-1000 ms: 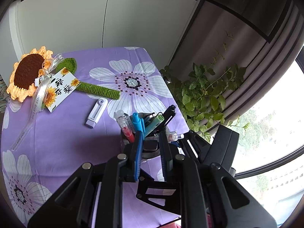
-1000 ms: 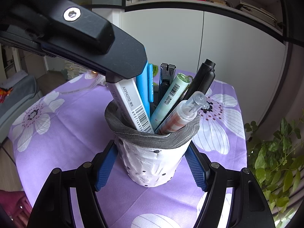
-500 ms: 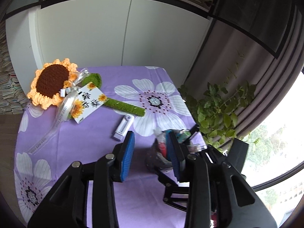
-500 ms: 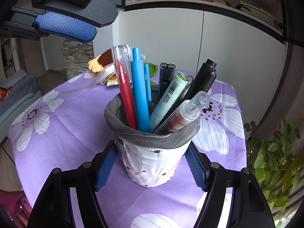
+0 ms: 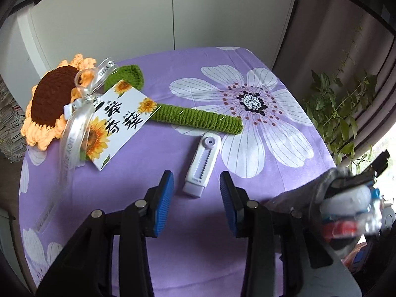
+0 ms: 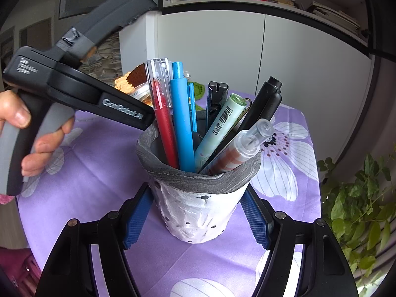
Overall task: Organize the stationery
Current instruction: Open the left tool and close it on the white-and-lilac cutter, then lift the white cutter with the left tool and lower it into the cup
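**Left-wrist view: eraser lies between parted jaws; pen cup clamped at right**

Left-wrist view is filled mostly by the tabletop, which is covered by a purple cloth printed with large white flowers. A crocheted sunflower is laid at the far left, its green stem stretched toward the middle, and a printed card with a ribbon is tied over it. Nearer the camera the left gripper is seen with its jaws apart, having just been opened; nothing is pressed by the blue pads. A white slide eraser lies flat on the cloth just ahead of the fingertips, in line with the gap, not touched by either pad.

In the right-wrist view a pen cup with a grey rim and white speckled body is stood upright on the cloth and is clamped by the jaws of the right gripper, one blue pad against each side. Held in the cup are a black marker, a blue pen, a red pen, a pale green highlighter and a clear-capped tube. Behind the cup at left, a hand is wrapped round the other gripper's handle.
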`<state>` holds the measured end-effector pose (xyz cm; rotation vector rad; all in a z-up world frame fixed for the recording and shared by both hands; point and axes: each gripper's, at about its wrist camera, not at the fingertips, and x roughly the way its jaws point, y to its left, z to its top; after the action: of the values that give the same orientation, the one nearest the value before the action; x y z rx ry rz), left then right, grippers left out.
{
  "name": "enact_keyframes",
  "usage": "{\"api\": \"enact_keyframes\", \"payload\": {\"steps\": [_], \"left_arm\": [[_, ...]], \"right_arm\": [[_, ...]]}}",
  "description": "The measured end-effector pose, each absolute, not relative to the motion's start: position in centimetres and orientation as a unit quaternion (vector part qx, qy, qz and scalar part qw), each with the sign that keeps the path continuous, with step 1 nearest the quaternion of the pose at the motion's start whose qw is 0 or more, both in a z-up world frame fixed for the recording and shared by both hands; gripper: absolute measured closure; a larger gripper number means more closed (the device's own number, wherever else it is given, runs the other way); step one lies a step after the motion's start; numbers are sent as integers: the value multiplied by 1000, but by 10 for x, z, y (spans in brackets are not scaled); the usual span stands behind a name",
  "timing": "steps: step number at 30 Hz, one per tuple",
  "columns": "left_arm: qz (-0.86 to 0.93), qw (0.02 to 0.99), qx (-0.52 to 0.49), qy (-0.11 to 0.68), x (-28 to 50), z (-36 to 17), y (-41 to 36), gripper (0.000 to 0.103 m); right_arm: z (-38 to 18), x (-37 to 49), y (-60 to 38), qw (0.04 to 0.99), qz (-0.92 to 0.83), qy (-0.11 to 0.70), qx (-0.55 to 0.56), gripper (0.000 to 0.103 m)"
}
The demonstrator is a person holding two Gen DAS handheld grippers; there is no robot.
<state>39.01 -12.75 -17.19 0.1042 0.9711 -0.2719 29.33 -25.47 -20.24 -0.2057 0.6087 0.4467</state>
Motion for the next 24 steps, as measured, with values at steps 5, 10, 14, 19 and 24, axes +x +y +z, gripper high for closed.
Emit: {"api": "enact_keyframes", "payload": {"steps": [5, 10, 14, 19, 24], "left_arm": [[-127, 869, 63, 474, 417, -183, -141, 64], [-134, 862, 66, 484, 436, -191, -147, 64], [-148, 853, 47, 499, 446, -200, -147, 66], [-141, 859, 63, 488, 444, -204, -152, 79], [-130, 862, 71, 485, 429, -201, -137, 80]], "right_arm": [[-203, 295, -257, 924, 220, 298, -98, 30], [-203, 297, -259, 925, 216, 298, -94, 30], [-203, 297, -258, 925, 216, 299, -97, 30], [-204, 296, -256, 924, 213, 300, -101, 30], [-204, 295, -254, 924, 212, 301, -102, 30]]}}
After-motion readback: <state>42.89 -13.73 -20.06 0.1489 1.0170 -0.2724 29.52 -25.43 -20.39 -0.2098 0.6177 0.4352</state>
